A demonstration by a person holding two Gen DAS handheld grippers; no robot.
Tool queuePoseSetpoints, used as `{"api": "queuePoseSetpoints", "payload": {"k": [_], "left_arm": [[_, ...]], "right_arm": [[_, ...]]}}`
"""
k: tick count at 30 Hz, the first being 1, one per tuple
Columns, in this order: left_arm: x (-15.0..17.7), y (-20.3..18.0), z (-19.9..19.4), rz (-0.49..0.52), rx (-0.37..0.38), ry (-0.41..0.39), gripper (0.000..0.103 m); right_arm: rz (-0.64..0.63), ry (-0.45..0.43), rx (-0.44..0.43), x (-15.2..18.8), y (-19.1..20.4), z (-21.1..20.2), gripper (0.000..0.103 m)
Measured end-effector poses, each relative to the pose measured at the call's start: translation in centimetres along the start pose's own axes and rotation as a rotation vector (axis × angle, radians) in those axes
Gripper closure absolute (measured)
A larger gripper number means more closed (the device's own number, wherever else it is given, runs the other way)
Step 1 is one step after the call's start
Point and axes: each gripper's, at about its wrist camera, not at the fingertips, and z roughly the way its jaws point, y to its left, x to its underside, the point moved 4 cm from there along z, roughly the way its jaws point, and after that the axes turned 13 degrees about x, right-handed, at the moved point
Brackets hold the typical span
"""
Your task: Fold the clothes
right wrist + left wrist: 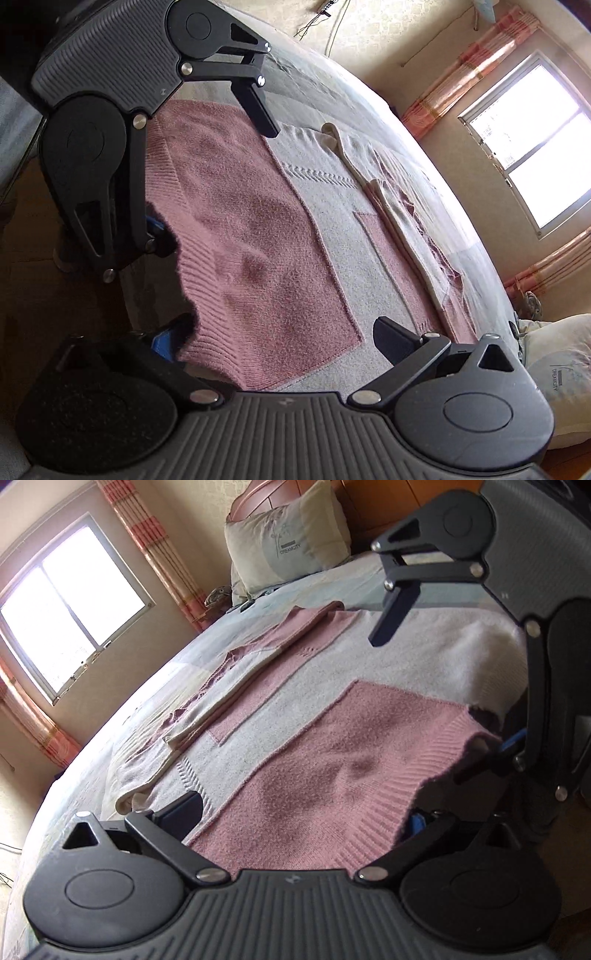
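While the pink-and-grey sweater [303, 738] lay flat on the bed [110, 716], its long axis running away from both tools, the left gripper [306, 812] and right gripper [280, 332] stood wide open astride its ribbed hem [417, 794], equally near.

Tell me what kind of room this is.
Most likely a home bedroom: a pink and white sweater lies spread on a bed, a pillow leans at its head, and striped curtains flank a window.
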Motion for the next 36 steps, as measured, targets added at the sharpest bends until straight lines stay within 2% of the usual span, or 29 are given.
{"api": "queuePoseSetpoints", "payload": {"k": [4, 6, 9, 11, 18, 21, 24, 36], "left_arm": [[-0.3, 0.6, -0.4, -0.056, 0.019, -0.016, 0.001], [0.0, 0.5, -0.5, -0.062, 0.031, -0.011, 0.001], [0.8, -0.4, 0.0, -0.013, 0.042, 0.023, 0.001], [1.2, -1.2, 0.5, 0.039, 0.015, 0.031, 0.001], [0.8, -3.1, 1.1, 0.197, -0.112, -0.042, 0.001], [0.8, -2.7, 0.8, 0.232, -0.195, -0.055, 0.001], [0.7, -1.8, 0.3, 0.219, -0.210, -0.061, 0.001], [-0.2, -0.8, -0.3, 0.164, -0.172, -0.060, 0.001]], "right_arm": [[0.026, -0.005, 0.022, -0.5, 0.9, 0.6, 0.000], [0.043, -0.009, 0.077, -0.9, 0.8, 1.1, 0.000], [0.066, -0.013, 0.160, -1.4, 0.5, 1.7, 0.000], [0.099, -0.019, 0.177, -1.7, -0.1, 1.7, 0.000], [0.159, -0.021, 0.200, -1.6, -0.8, 1.8, 0.000], [0.176, -0.027, 0.191, -1.2, -0.8, 1.3, 0.000], [0.169, -0.021, 0.194, -0.5, -0.4, 0.6, 0.000], [0.049, 0.075, 0.260, 4.1, 2.3, -0.4, 0.000]]}}
